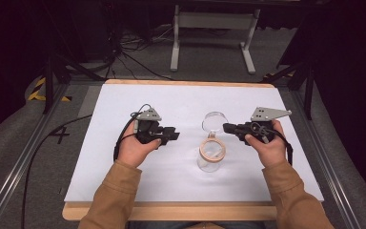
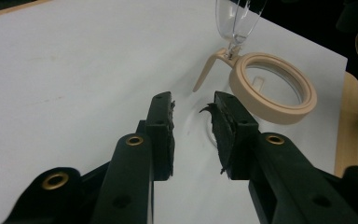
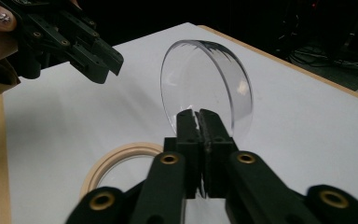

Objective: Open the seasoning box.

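A white sheet covers the wooden tabletop (image 1: pixel 171 210) in a dark room with grey floor. Right tongs (image 3: pixel 198 116) clamp the clear round hinged lid (image 3: pixel 205 84) of a beige-rimmed glass jar (image 1: pixel 211 155) at centre; left tongs (image 2: pixel 193 109) stand apart.

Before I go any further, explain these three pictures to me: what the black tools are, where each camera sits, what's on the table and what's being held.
There is no robot here. A person sits at a table covered with a white sheet and holds a black two-jaw tool in each hand.

The high view looks down from above the person. The left gripper is at its left, the right gripper at its right.

The other two pictures come from small cameras riding on the tools, looking along their jaws.

On the table stands a clear glass jar with a tan ring around its mouth. Its round clear lid is hinged open and stands upright.

The right gripper's jaws are shut on the lid's edge. The left gripper's jaws are apart, holding nothing, hovering beside the jar.
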A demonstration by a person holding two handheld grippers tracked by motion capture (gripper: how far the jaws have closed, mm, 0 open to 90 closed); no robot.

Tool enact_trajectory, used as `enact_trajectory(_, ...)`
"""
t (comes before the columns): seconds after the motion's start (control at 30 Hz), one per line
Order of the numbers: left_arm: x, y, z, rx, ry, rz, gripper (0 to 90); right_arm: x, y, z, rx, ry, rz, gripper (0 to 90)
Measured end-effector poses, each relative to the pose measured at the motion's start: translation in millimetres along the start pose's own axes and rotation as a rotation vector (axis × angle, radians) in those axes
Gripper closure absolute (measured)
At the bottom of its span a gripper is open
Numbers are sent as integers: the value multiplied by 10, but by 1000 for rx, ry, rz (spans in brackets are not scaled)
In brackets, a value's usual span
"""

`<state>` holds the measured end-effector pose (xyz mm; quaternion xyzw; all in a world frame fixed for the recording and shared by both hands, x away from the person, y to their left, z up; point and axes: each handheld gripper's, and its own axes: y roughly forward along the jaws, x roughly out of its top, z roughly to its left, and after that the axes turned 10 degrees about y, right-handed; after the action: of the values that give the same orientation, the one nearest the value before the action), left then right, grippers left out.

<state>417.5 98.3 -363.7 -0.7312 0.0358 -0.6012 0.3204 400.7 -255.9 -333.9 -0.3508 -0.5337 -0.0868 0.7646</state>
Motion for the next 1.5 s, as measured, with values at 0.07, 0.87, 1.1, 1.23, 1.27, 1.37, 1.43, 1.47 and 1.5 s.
enact_trajectory(0.07,-4,2,-10,-2,0,3,678,-14,-61,-9,6,9,5,835)
enact_trajectory(0.87,-304,-140,180,57,-94,130,638,-482,-570,-575,-121,154,-3,742)
enact_trajectory(1.1,-399,-65,266,50,-123,178,632,-601,-529,-671,-169,169,48,726)
enact_trajectory(1.23,-450,-33,312,55,-138,194,631,-688,-504,-743,-189,197,78,719)
enact_trajectory(1.27,-460,-26,323,55,-141,195,630,-704,-498,-758,-192,199,82,716)
enact_trajectory(1.37,-499,-7,352,65,-155,215,628,-774,-469,-814,-211,212,108,700)
enact_trajectory(1.43,-533,17,366,65,-174,223,623,-819,-440,-847,-229,213,127,674)
enact_trajectory(1.47,-543,22,376,65,-169,228,622,-839,-427,-863,-240,206,137,666)
enact_trajectory(1.5,-556,33,381,69,-173,232,621,-852,-418,-871,-247,209,144,662)
